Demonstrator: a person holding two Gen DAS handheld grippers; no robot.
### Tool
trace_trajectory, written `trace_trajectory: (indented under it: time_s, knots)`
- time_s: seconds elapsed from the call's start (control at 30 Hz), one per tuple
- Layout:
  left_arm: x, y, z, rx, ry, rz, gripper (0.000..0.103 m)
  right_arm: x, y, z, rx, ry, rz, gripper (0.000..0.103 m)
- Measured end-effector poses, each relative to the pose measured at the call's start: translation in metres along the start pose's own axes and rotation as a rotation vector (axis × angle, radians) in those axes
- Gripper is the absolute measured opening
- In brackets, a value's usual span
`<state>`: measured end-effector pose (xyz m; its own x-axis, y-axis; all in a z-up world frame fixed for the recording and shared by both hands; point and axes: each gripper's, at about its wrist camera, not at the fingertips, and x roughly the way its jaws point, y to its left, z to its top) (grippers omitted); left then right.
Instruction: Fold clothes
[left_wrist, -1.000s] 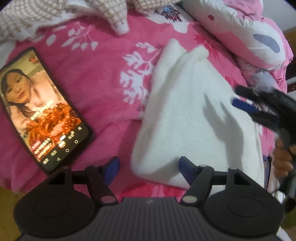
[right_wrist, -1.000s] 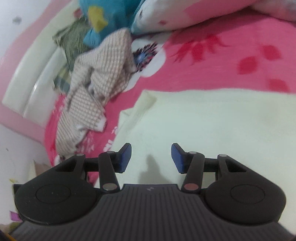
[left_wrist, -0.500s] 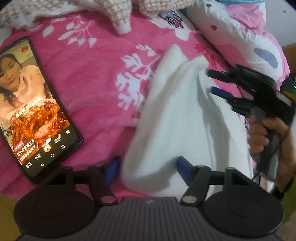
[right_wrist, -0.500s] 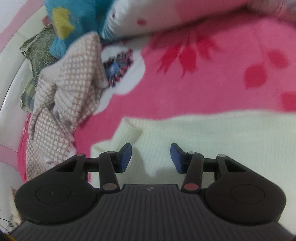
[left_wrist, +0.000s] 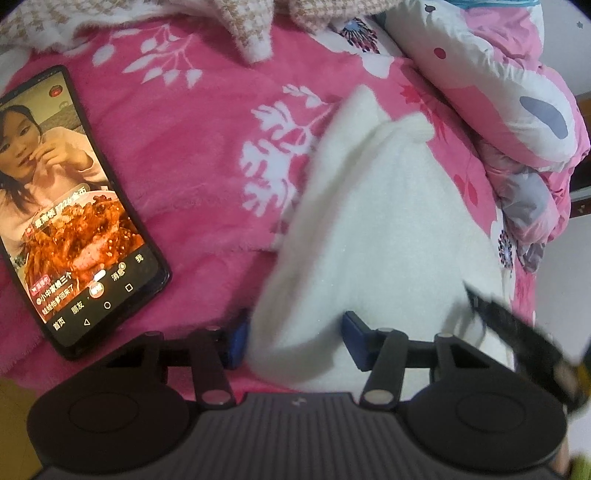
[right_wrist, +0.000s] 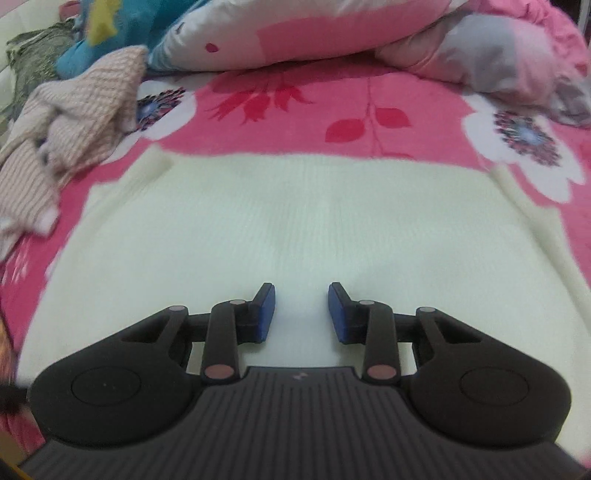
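Lying beside white garment (left_wrist: 376, 236): phone (left_wrist: 70, 206).

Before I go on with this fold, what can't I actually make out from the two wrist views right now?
- Left wrist view: the left gripper straddles the cream garment; cloth covers its left pad, so grip is unclear.
- Same view: the right gripper is a blurred streak at the right edge.
- Right wrist view: the gripper body hides the garment's near hem.
- Neither view shows the garment's underside or its layers.

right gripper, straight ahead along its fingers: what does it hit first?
Most likely the cream knit garment, which fills the view just past the right gripper. Its jaws have just been closing, and nothing is between them. How near the pads are to the fabric is unclear.
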<state>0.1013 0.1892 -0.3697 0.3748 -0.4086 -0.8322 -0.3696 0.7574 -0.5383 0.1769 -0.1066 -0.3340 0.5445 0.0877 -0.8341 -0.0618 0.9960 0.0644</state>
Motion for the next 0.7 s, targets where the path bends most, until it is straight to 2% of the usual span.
trace_trajectory:
  time_s: [0.13,0.37,0.5,0.57,0.7]
  knots:
    - [0.0,-0.003,0.001,0.008,0.003,0.023,0.054,-0.025,0.007,-0.022,-0.054,0.017,-0.019,0.031]
    - [0.003,-0.015,0.0,0.031,-0.019,0.087,0.056,-0.06,0.01,-0.022,-0.139,0.027,0.028,0.031]
    - [0.005,-0.02,0.0,0.031,-0.031,0.109,0.056,-0.042,0.009,-0.03,-0.172,0.087,0.039,0.029]
    - [0.006,-0.023,-0.001,0.04,-0.038,0.118,0.056,-0.018,0.004,-0.021,-0.132,0.063,0.029,0.029]
    - [0.007,-0.027,-0.002,0.062,-0.056,0.125,0.059,0.032,-0.001,0.025,-0.01,-0.02,0.027,0.029]
